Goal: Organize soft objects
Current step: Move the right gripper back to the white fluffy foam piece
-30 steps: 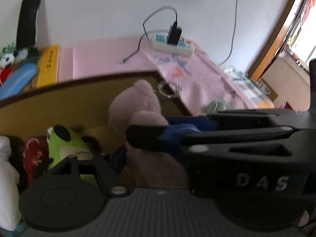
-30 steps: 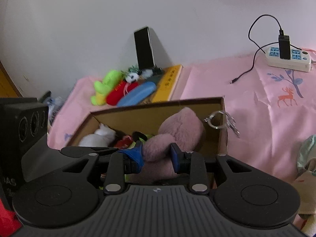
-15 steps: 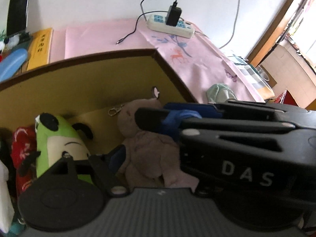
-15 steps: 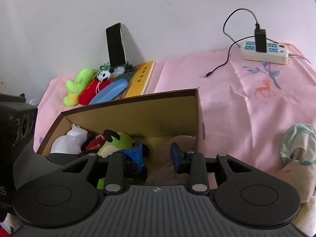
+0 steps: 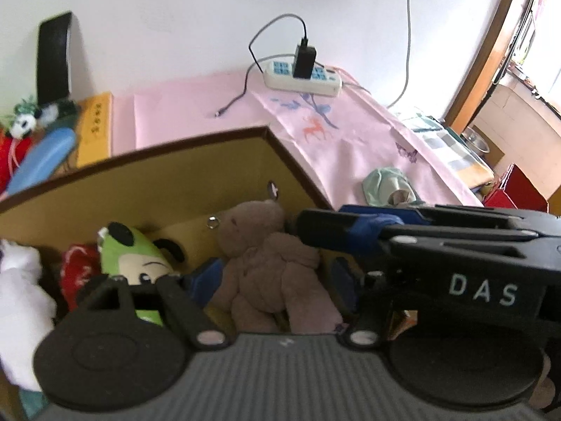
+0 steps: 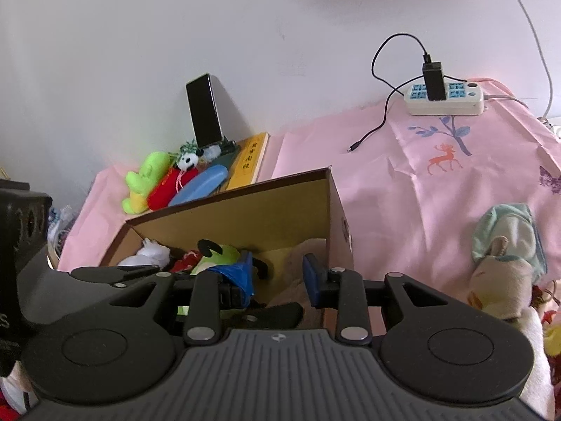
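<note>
A brown teddy bear (image 5: pixel 266 263) lies in the right end of the cardboard box (image 5: pixel 147 182), beside a green plush (image 5: pixel 129 256), a red plush (image 5: pixel 77 266) and a white plush (image 5: pixel 17 280). My left gripper (image 5: pixel 273 280) is open, its blue pads standing on either side of the bear without pressing it. My right gripper (image 6: pixel 278 275) is open above the box with nothing between its pads; the bear (image 6: pixel 308 249) shows below it. In the left wrist view the right gripper's fingers cross in from the right, over the bear.
On the pink cloth right of the box lies a pale green and beige plush (image 6: pixel 505 245). Behind the box are a lime plush (image 6: pixel 147 179), a red plush, a small panda, a blue case (image 6: pixel 200 184), a yellow book (image 6: pixel 249 158), a propped phone (image 6: pixel 205 108) and a power strip (image 6: pixel 445 98).
The bear, held above the box rim by both grippers a second ago, now lies inside the box. Both grippers have opened and drawn back and up.
</note>
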`<state>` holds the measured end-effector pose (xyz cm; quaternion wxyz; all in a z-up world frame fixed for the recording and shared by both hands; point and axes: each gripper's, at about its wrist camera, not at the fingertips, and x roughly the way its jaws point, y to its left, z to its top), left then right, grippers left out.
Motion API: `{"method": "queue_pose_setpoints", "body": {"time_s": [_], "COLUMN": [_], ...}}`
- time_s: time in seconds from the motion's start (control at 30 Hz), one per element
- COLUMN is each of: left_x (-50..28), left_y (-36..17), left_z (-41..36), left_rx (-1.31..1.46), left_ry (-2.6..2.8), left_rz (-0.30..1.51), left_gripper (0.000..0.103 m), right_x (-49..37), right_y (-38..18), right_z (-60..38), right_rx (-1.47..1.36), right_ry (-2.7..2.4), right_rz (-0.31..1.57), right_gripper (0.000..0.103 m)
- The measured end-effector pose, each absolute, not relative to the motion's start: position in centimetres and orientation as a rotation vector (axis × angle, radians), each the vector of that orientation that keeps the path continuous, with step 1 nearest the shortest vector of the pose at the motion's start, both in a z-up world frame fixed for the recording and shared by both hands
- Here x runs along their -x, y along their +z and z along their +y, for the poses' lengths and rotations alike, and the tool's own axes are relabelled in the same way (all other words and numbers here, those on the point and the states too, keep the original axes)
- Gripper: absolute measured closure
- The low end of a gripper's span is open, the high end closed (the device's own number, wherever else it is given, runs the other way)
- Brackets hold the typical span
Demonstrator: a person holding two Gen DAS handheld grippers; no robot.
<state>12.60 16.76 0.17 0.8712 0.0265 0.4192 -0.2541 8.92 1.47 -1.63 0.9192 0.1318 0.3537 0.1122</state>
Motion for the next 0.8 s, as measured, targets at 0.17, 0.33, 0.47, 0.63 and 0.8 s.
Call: {"method": "queue_pose_setpoints", "body": {"time_s": [0.17,0.33,0.47,0.63,0.8], "left_x": [-10.5,-8.3,-6.7,-4.9,-3.7], "left_y": [2.0,3.7,4.4,4.2,3.4], "left_z": [16.1,14.8,13.2,10.6,7.9], "left_rx": [-0.075,-0.075,-0.080,-0.091,-0.104], "left_ry": [-0.503,-0.500,-0.506,-0.519,-0.537], "left_rz": [0.826,0.788,0.769,0.779,0.805], "left_gripper": [0.041,0.039,0.038,0.038,0.037], "right_x": [-7.3,-5.7,-4.4,-3.0,-1.7], "right_y": [-0.7,0.4,1.0,1.2,1.0], "right_z": [0.2,-1.9,-3.9,-6.6,-9.0], "right_rx": [-0.276,-0.284,-0.284,-0.260,-0.221], "right_ry": [0.236,0.241,0.241,0.234,0.229], "right_rz": [0.699,0.677,0.670,0.682,0.703], "right_gripper": [0.088,0.088,0.088,0.088,0.088]}}
